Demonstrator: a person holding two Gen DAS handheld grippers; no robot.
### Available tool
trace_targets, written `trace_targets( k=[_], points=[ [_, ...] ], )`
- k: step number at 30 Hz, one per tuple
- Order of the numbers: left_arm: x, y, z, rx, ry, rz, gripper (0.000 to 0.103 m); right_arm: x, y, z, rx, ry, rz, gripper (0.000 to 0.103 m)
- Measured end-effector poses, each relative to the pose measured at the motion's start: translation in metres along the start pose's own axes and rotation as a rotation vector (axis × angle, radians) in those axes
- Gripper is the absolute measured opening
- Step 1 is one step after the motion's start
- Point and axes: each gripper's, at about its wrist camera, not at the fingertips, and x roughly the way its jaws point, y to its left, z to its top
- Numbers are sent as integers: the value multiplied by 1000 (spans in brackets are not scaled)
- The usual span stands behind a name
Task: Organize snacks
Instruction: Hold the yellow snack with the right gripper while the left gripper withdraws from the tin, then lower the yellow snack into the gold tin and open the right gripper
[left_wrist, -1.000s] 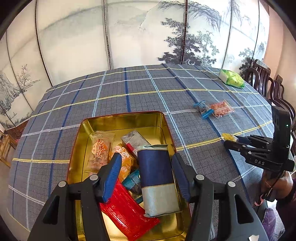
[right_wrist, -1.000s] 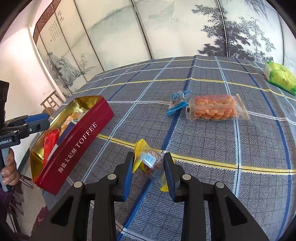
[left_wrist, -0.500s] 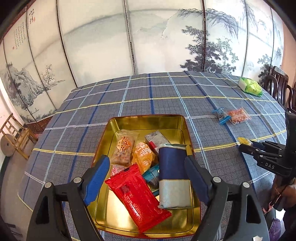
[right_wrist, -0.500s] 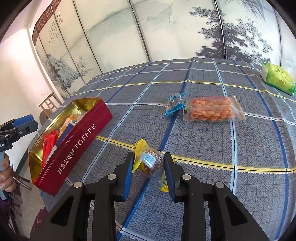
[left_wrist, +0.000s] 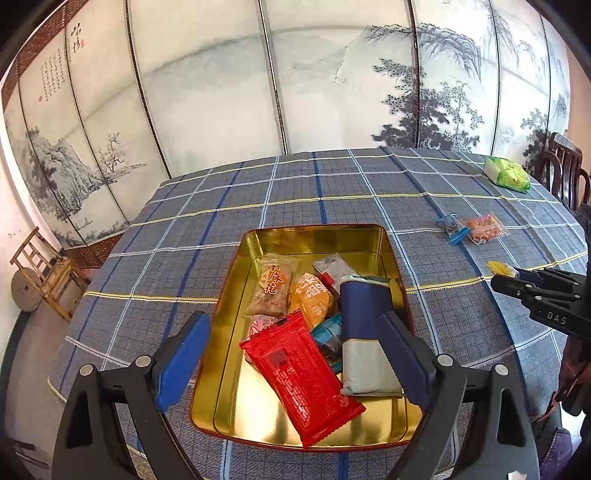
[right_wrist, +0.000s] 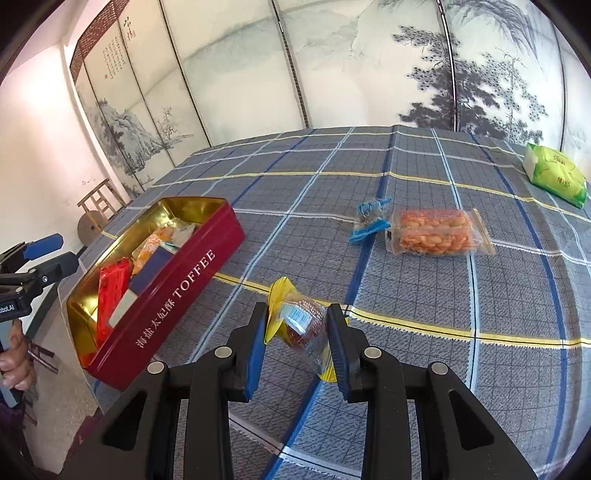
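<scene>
Our left claw (left_wrist: 291, 354) has just been opening above the toffee tin (left_wrist: 317, 236), holding nothing; our right claw (right_wrist: 297, 334) grips a yellow-ended candy (right_wrist: 301, 321), tin at nine o'clock.

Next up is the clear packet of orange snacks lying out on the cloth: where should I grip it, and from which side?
Probably take the orange snack packet across its short width at the middle, coming down from above. It lies flat on the tablecloth with its long axis running left to right in the right wrist view. Keep the fingers off the blue-wrapped candy at its left end.
</scene>
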Motion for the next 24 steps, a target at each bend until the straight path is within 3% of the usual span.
trace_targets(
  k=[12,18,24],
  points=[
    [-14,34,-12,-67,-19,21,96,-18,68,34,-105,-42,91,33],
    [-12,58,-22,-115,0,53,99,7,117,56,-161,-4,188,33],
    [-5,75,-30,-129,35,73,100,41,163,70,-238,52,227,33]
  ],
)
